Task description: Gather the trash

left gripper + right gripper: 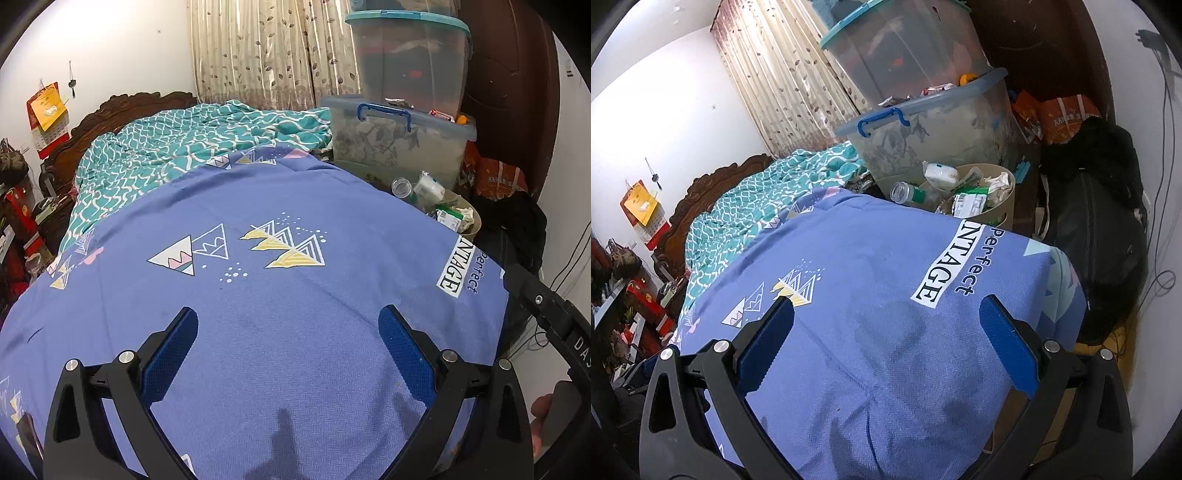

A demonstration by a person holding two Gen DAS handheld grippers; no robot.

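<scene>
2 grippers hover over the blue bedsheet [280, 206], both spread wide and empty: left gripper [288, 354], right gripper [886, 339]; nothing lies between the fingers, so this looks like a pause between pickups. The trash sits heaped in the beige bin [1006, 206] just past the bed's far corner, placed within easy reach; a clear bottle [905, 192] and a green-white carton [971, 201] poke out on top. The bin's base is hidden behind the mattress; whether more litter lies on the floor, I cannot tell.

We see the bed [871, 280] under our tongs. The bin [1004, 206] stands ahead to the right, with boxes [934, 136] stacked behind it.
</scene>
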